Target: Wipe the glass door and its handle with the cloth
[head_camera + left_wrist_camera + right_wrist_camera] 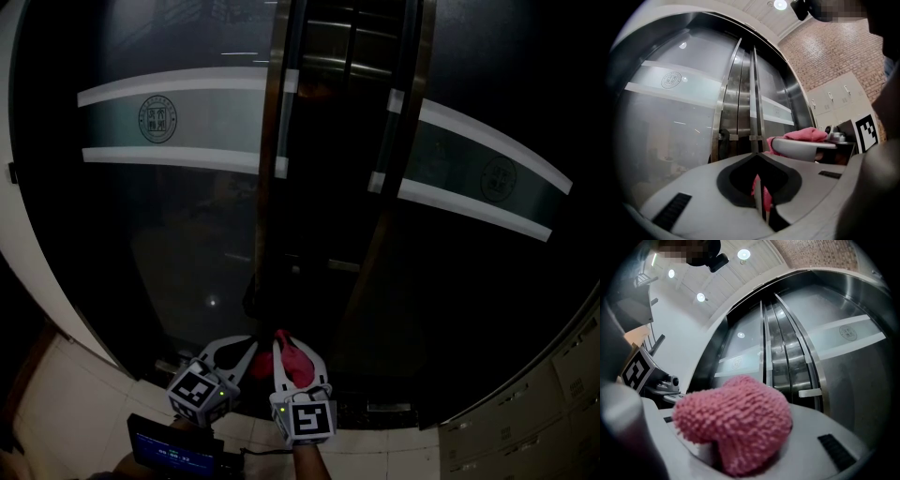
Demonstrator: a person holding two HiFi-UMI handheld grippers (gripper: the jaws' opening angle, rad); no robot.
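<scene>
A dark glass door (pixel 178 253) with pale frosted bands fills the head view. Its two upright steel handles (pixel 278 112) (pixel 398 122) stand side by side at the middle. Low in front of them, my right gripper (pixel 292 358) is shut on a bunched pink cloth (pixel 296 362). That cloth (pixel 736 427) bulges over its jaws in the right gripper view and hides the fingertips. My left gripper (pixel 249 347) sits just left of it. Its jaws (pixel 759 187) meet with a sliver of pink pinched between them. The cloth's bulk (pixel 801 136) lies to their right. Both grippers hang short of the glass.
Pale floor tiles (pixel 66 412) run under the grippers, with a dark threshold strip (pixel 375 412) at the door's foot. Grey lockers (pixel 562 384) stand at the right. A small lit screen (pixel 173 452) shows at the bottom left. A white frame (pixel 14 234) borders the door's left.
</scene>
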